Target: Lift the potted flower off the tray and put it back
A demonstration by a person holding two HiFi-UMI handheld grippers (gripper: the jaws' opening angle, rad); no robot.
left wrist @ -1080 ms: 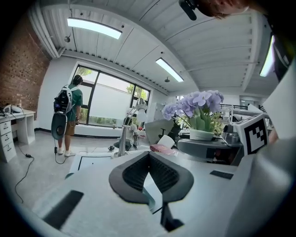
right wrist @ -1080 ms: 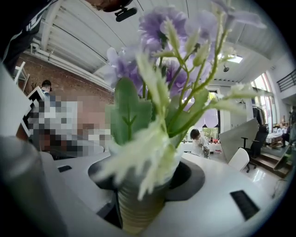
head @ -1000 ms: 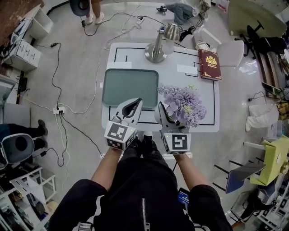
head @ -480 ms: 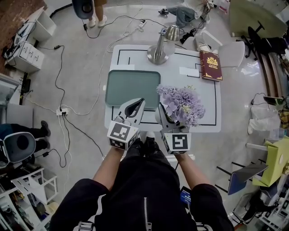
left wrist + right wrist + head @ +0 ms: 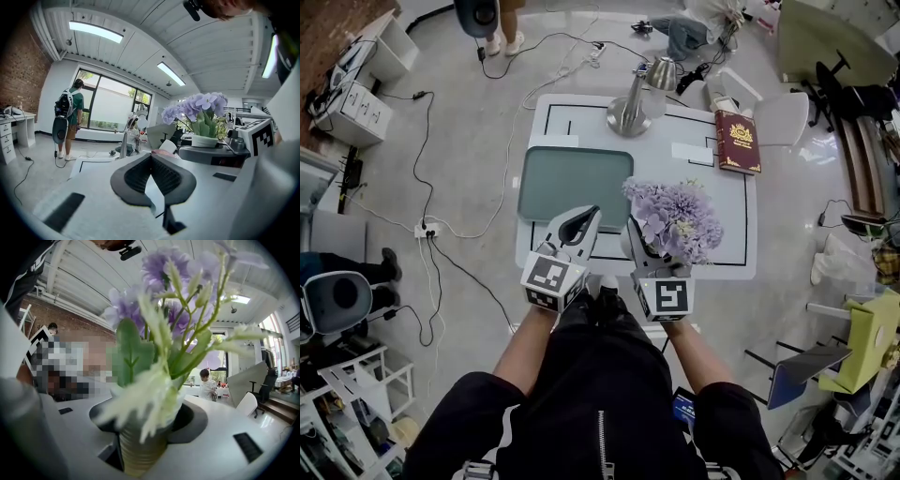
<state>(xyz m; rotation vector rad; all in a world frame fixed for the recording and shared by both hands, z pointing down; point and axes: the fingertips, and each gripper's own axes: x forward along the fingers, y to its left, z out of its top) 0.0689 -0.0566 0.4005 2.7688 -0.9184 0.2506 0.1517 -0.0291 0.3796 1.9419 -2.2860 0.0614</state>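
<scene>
Upright purple potted flower [image 5: 675, 220] off tray [image 5: 572, 183]

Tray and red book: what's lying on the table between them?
A small white label, otherwise bare table, between tray and book; the head view shows it.

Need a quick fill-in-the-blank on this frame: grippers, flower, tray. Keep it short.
1. The potted flower is held in the right gripper, to the ____ of the tray in the head view.
2. The left gripper has its jaws ____, with nothing between them.
3. The flower's petals are ____.
4. Beyond the tray stands a metal ____.

Missing words: right; closed; purple; lamp.
</scene>
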